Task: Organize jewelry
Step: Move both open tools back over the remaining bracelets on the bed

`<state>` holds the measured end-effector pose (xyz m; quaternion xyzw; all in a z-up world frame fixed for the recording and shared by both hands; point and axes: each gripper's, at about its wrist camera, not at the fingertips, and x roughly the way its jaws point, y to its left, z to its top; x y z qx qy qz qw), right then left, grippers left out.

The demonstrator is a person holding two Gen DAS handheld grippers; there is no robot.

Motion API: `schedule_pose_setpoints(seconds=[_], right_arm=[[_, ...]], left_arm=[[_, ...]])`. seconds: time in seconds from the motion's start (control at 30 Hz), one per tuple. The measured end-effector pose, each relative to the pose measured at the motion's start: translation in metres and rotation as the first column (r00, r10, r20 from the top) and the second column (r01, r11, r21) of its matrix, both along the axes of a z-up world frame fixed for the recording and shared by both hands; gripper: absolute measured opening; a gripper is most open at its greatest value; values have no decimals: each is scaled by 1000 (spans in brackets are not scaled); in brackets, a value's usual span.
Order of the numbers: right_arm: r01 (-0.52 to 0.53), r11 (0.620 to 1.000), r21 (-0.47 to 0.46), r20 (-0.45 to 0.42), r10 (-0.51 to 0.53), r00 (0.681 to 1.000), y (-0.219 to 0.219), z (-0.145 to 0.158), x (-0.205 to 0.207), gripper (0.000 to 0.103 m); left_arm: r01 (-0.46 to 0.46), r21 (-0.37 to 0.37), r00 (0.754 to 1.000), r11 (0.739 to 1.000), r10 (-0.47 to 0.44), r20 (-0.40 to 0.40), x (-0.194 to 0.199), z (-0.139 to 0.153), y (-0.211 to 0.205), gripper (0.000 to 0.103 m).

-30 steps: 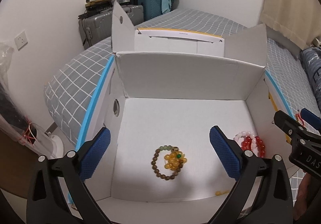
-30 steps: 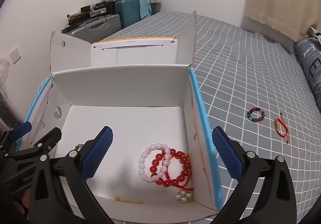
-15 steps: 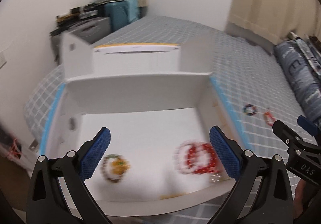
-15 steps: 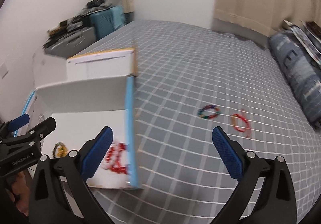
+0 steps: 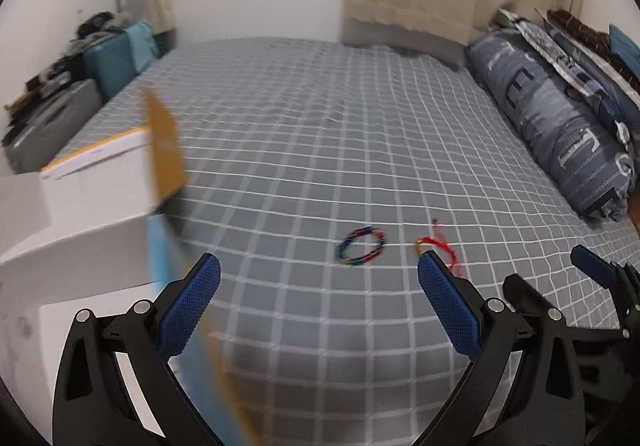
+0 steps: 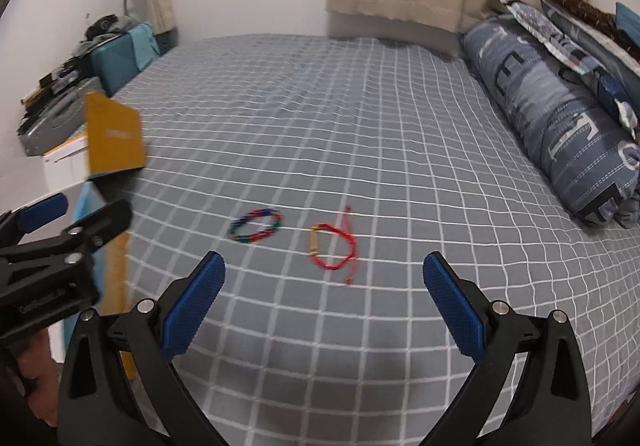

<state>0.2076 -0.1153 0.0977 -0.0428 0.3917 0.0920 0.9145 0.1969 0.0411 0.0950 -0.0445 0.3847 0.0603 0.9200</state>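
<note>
Both grippers, left (image 5: 318, 308) and right (image 6: 323, 306), were spread apart and empty, aimed at the multicolour bracelet (image 6: 254, 226) and red cord bracelet (image 6: 334, 246) lying on the bed (image 6: 360, 106), probably because these remained outside the box (image 5: 80, 206).

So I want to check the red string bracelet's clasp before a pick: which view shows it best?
The right wrist view: the red string bracelet lies whole on the bedspread, between the open fingers. In the left wrist view a blue finger pad hides part of it.
</note>
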Motion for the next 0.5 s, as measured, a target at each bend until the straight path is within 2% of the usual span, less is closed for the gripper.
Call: schedule_pose_setpoints(seconds=[0.13,0.3,0.43,0.5], right_arm=[[-10,1000,-18,-45,9,999,-17,-26,39,95],[-38,999,-18,-124,35,992,-18,-71,82,95],[-55,998,-16,-167,52,985,-11,-103,105,95],[-65,998,-17,-175,61,983,-6,-114,111,94]], left_arm=[[-1,9,999,1000,1,-50,52,-35,-19,97],[-14,4,992,1000,14,-122,103,-84,-17,97],[-26,-17,986,1000,23,-167,126,-115,-10,97],[-29,-4,984,1000,28,-174,131,-126,-11,97]])
